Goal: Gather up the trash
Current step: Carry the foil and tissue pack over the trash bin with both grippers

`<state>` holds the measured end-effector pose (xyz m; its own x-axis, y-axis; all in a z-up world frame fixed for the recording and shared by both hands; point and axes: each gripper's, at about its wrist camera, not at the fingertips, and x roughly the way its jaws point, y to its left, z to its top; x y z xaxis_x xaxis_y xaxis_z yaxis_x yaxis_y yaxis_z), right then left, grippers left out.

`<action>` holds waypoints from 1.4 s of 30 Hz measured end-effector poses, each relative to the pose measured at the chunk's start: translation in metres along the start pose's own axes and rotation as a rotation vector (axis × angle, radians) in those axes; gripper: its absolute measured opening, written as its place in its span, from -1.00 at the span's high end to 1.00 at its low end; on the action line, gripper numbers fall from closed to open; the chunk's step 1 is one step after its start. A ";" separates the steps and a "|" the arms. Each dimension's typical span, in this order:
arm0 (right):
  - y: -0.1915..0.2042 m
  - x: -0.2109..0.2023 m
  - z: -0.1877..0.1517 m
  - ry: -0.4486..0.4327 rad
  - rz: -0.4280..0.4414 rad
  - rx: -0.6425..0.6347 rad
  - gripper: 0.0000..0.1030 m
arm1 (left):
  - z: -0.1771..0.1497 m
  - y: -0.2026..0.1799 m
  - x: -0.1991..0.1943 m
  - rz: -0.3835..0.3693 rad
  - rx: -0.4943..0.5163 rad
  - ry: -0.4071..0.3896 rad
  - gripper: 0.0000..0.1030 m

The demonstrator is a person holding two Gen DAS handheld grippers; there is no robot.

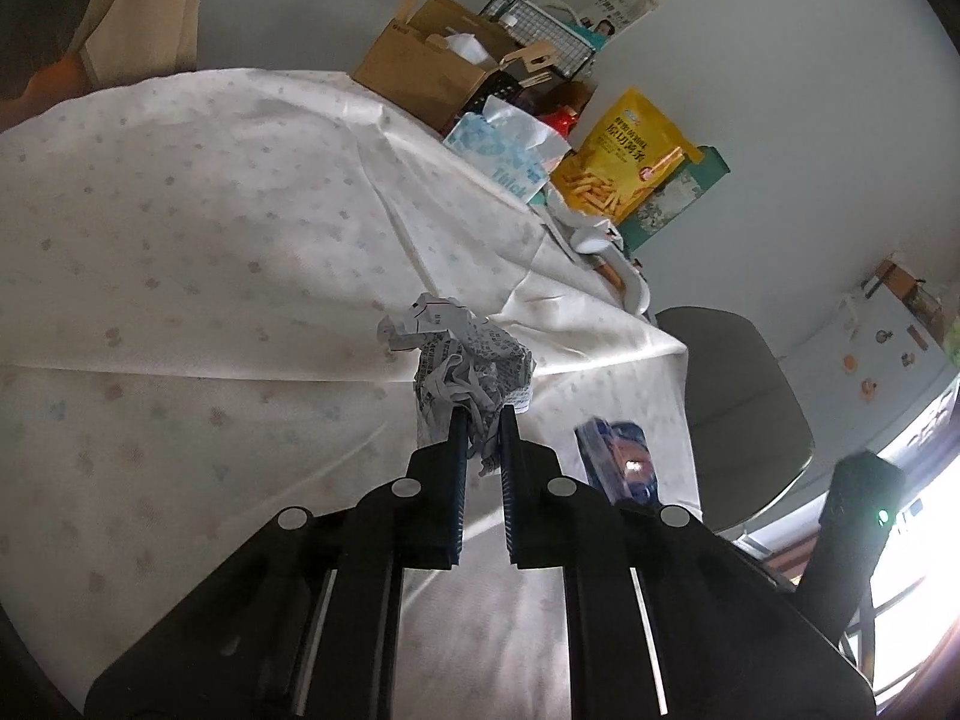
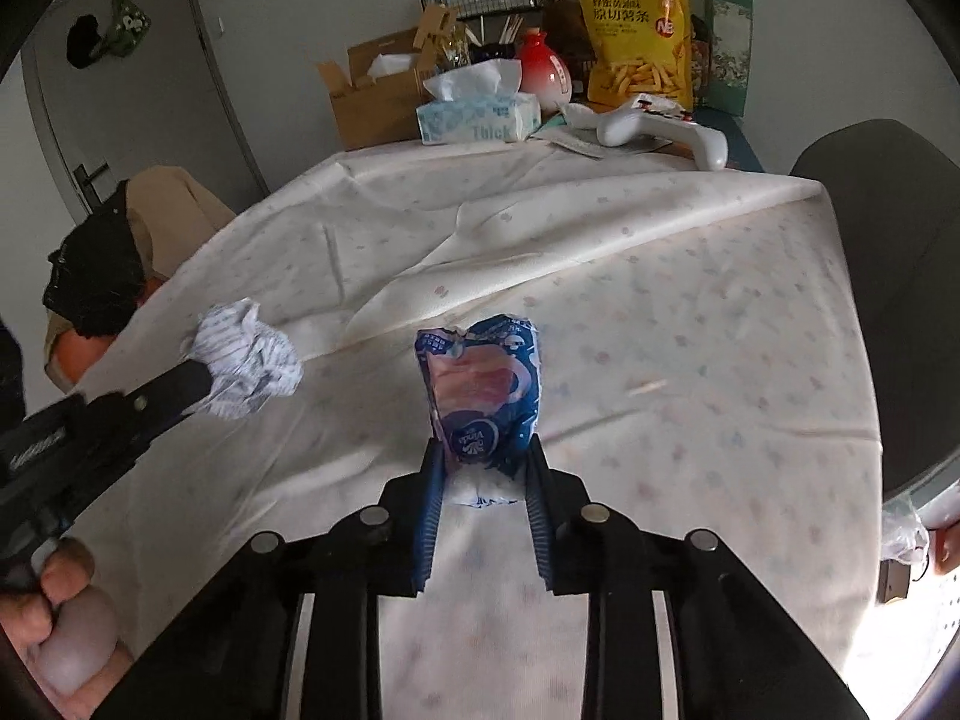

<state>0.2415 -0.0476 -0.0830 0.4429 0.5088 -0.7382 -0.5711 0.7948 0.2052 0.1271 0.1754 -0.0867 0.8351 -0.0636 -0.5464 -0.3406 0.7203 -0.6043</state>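
- A crumpled ball of printed paper (image 1: 465, 354), grey-white with dense black text and sharp creases, sat at the centre of the left wrist view, pinched at its lower edge between the two fingers of the left gripper (image 1: 480, 414).
- In the right wrist view the same paper ball (image 2: 249, 360) appeared at left of centre, held clear above the tablecloth (image 2: 660, 300) at the tip of the left gripper.
- A blue plastic wrapper (image 2: 483, 396), glossy, with a pink panel and a round white logo, stood upright at the centre of the right wrist view; its torn top edge was jagged.
- The right gripper (image 2: 483, 450) was clamped on the wrapper's lower part, ribbed blue pads pressing both sides.
- In the left wrist view the wrapper (image 1: 618, 459) showed at lower right of centre, blurred, so its print could not be read there.
- The tablecloth was pale, soft, creased along fold lines and dotted with faint pastel marks.
- At the top of the right wrist view stood a blue tissue box (image 2: 477, 111), an open cardboard box (image 2: 372, 96), a yellow snack bag (image 2: 639, 30), a red-and-white vase (image 2: 540, 75) and a smooth white controller (image 2: 660, 132).
- A grey chair (image 2: 894, 276) curved along the right edge.
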 end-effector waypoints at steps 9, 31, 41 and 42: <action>-0.045 -0.063 -0.029 -0.091 0.023 0.226 0.54 | -0.007 -0.027 -0.020 -0.032 0.062 -0.024 0.83; -0.141 -0.169 -0.090 -0.211 -0.104 0.388 0.54 | -0.050 -0.121 -0.043 -0.145 0.232 0.007 0.83; -0.190 -0.199 -0.135 -0.214 -0.182 0.466 0.54 | -0.094 -0.174 -0.020 -0.194 0.339 0.105 0.83; -0.198 -0.201 -0.142 -0.211 -0.189 0.481 0.53 | -0.099 -0.179 -0.017 -0.196 0.349 0.117 0.83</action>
<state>0.1673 -0.3547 -0.0664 0.6636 0.3589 -0.6563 -0.1104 0.9148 0.3886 0.1312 -0.0206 -0.0264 0.8077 -0.2865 -0.5153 0.0039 0.8765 -0.4813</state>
